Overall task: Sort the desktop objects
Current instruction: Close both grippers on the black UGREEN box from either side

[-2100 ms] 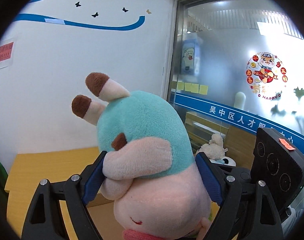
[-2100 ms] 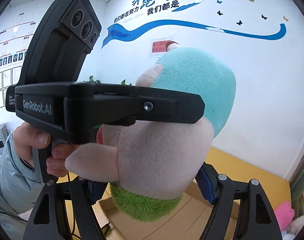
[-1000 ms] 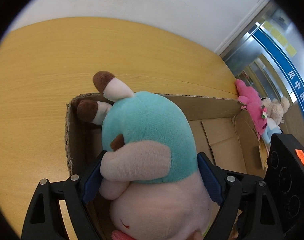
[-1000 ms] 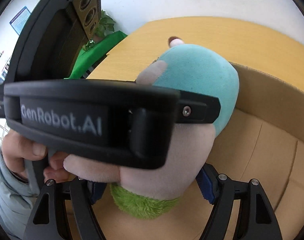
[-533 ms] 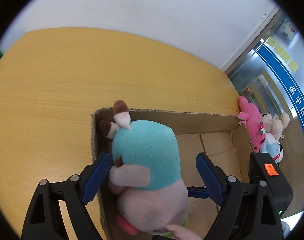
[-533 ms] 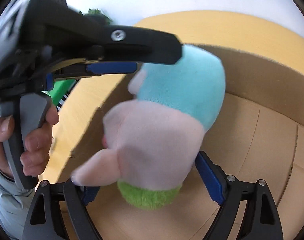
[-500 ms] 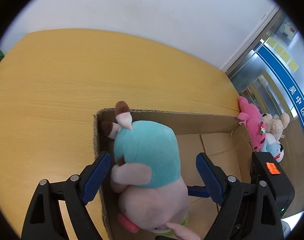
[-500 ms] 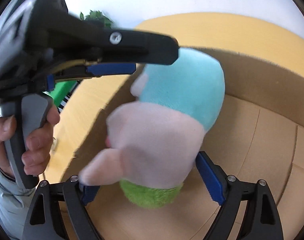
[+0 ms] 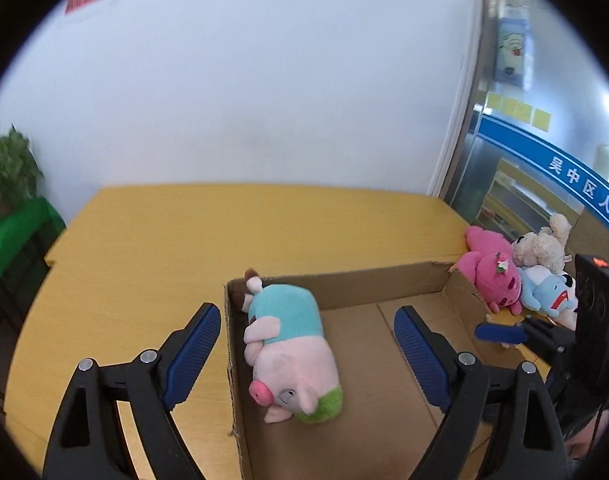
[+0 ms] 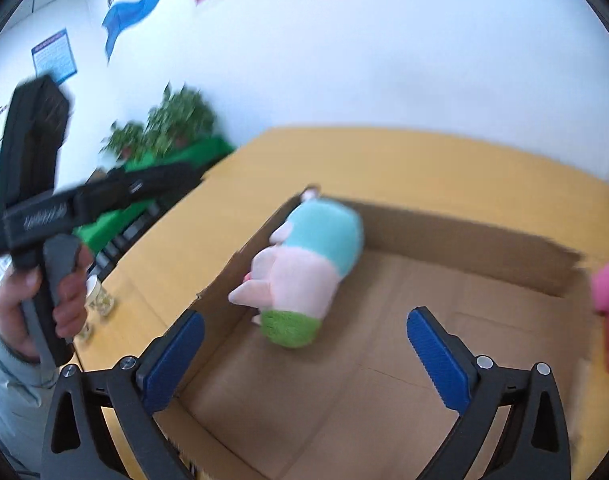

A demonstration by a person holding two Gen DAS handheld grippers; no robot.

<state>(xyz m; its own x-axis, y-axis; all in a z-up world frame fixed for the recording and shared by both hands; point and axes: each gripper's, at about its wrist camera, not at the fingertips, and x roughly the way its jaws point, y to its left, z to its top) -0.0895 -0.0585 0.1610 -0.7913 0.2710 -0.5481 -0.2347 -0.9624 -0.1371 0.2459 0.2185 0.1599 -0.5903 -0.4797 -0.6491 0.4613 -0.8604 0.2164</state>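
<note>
Left wrist view: left gripper fingers spread, empty. Pig lies beyond them in box corner, on counter. Right gripper fingers just opened wide, pig loose beyond them; box front cut off. Toys partly hidden right.

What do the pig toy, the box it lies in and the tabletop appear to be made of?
Pig toy: soft plush fabric, matte and fuzzy, with a shaggier green end.
Box: brown corrugated cardboard, dull; its torn rim and creased floor flaps show it.
Tabletop: smooth yellow wood-look surface, probably laminate; the blur leaves the finish unclear.
</note>
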